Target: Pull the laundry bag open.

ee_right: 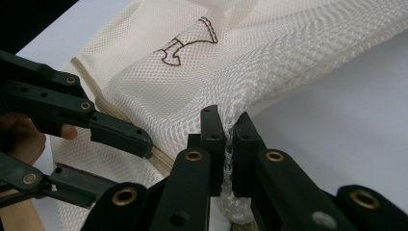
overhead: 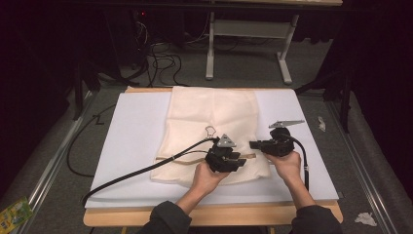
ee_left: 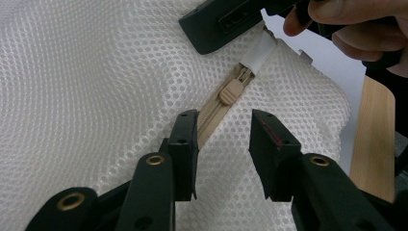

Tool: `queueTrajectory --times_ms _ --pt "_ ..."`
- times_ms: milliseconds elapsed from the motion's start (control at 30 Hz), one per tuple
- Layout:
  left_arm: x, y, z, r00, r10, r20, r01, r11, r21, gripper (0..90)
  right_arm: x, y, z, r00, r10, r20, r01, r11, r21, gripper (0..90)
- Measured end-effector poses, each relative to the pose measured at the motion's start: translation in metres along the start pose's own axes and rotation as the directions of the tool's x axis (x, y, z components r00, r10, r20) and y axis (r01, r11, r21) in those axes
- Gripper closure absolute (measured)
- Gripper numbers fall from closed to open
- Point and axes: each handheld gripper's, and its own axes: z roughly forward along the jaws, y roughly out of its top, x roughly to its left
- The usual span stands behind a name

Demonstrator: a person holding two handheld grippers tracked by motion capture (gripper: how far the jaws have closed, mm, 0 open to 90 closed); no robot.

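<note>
**Materials and surface finish**

Mesh bag (ee_left: 96, 72): cream open-weave cloth, rough. Zipper pull (ee_left: 232, 91): beige matt plastic. Left gripper (ee_left: 223, 154): black matt plastic, brass-coloured rivets. Worktop (overhead: 136, 131): smooth white matt sheet over pale wood edge.

No readable words, brands or numbers anywhere. Only one sign: a small dark-brown outline drawing (ee_right: 188, 42) stitched or printed on the cream mesh bag (ee_right: 159, 91) (a line figure, meaning unclear), also visible as a tiny loop-shaped mark (overhead: 210, 130) in the high view. Green and yellow packet (overhead: 13, 213) on the floor at lower left, print too small to read.
</note>
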Motion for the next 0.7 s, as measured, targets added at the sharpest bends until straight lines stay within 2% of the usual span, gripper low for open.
queueTrajectory --times_ms 600,700 --pt "0.005 -0.001 0.009 0.9996 -0.024 0.014 0.024 0.9997 -0.002 63.3 0.011 0.005 0.010 0.9992 -0.014 -0.037 0.014 1.000 -0.004 88.2" --pt "0.003 0.000 0.011 0.9998 -0.014 0.014 0.014 0.9999 0.001 63.2 0.013 0.005 0.011 0.9991 -0.015 -0.039 0.015 1.000 -0.004 88.2"
